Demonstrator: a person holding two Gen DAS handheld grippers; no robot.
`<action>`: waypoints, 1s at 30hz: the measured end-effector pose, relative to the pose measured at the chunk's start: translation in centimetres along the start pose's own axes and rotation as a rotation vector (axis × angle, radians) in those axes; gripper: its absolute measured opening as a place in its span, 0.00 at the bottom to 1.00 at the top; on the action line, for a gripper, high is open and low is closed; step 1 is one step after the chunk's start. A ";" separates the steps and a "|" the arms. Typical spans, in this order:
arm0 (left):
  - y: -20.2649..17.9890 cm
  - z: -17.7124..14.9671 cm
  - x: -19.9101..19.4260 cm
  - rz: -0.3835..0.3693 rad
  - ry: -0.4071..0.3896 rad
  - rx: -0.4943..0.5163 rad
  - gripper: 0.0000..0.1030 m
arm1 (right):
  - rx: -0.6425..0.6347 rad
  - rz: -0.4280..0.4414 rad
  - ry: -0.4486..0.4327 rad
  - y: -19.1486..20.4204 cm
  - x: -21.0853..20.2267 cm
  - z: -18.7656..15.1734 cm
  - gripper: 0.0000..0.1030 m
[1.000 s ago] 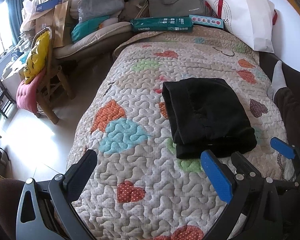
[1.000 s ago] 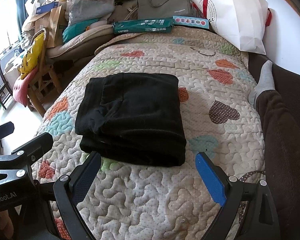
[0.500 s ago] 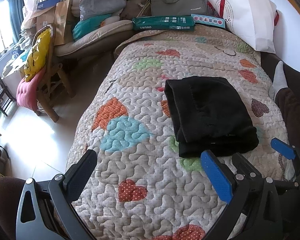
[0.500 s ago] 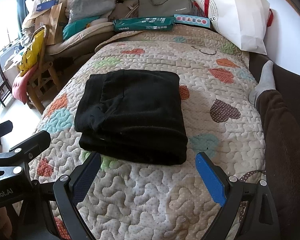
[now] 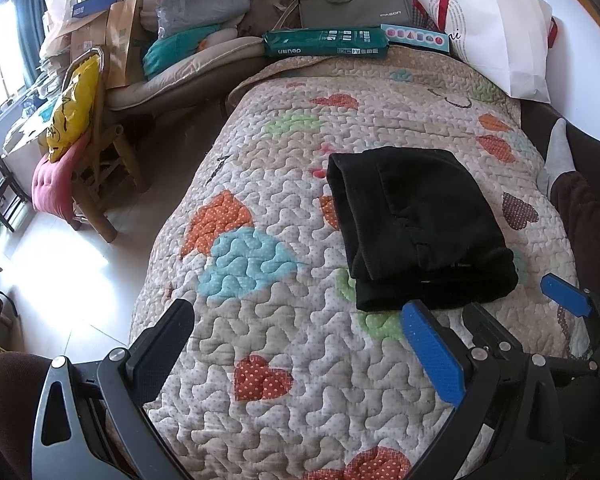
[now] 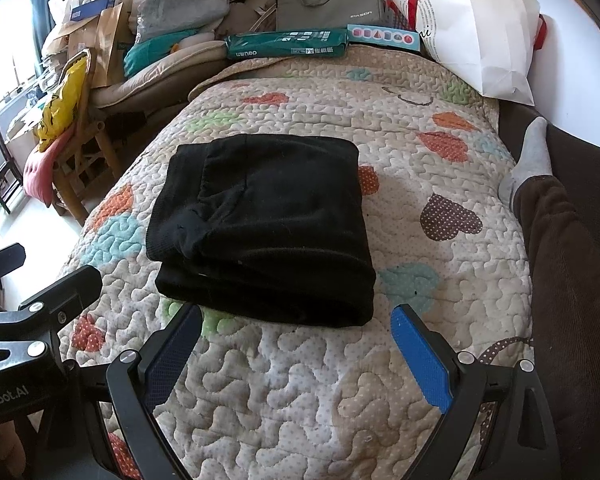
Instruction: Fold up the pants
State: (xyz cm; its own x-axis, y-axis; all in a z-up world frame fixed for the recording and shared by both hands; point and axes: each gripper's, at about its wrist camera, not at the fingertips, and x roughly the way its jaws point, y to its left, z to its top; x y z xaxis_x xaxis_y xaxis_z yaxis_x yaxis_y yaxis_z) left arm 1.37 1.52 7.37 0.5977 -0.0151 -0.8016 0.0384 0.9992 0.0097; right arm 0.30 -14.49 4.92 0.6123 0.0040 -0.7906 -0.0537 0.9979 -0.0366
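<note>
1. The black pants point(image 6: 264, 228) lay folded into a thick rectangular stack on the quilted bedspread point(image 6: 300, 380), at the centre of the right wrist view and right of centre in the left wrist view point(image 5: 416, 228).
2. The stack showed layered edges along its near side, with a rumpled fold at its left corner in the right wrist view.
3. The left claw point(image 5: 300, 344) was released, its two fingers spread wide at the bottom of its own frame, holding nothing and hanging above bare quilt to the lower left of the pants.
4. The right claw point(image 6: 296, 344) was likewise released, with blue pads point(image 6: 420, 360) wide apart at the bottom of its frame, just short of the near edge of the stack and not touching it.
5. In the left wrist view, part of the right claw appeared at the lower right edge, just beside the pants.
6. A person's leg in dark trousers with a grey sock point(image 6: 532, 152) lay along the right side of the bed.
7. At the top of both frames sat a green box point(image 6: 288, 44), a grey bag point(image 6: 328, 0) and a white paper bag point(image 6: 472, 24).
8. A chair with a yellow cushion point(image 5: 70, 116) stood at the left.
</note>
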 end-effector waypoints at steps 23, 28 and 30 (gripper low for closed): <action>0.0 -0.3 0.3 -0.002 0.008 0.000 1.00 | -0.002 -0.003 0.018 -0.3 0.4 -0.1 0.95; 0.0 -0.3 0.3 -0.002 0.008 0.001 1.00 | -0.003 -0.001 0.019 -0.3 0.4 0.0 0.95; 0.0 -0.3 0.3 -0.002 0.009 0.000 1.00 | -0.003 -0.002 0.020 -0.3 0.4 -0.1 0.95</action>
State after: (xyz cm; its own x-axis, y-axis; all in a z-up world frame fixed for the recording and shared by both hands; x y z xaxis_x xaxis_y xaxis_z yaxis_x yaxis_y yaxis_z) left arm 1.26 1.51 6.94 0.5908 -0.0170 -0.8066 0.0399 0.9992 0.0081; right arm 0.52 -14.82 4.57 0.5967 0.0008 -0.8024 -0.0554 0.9977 -0.0401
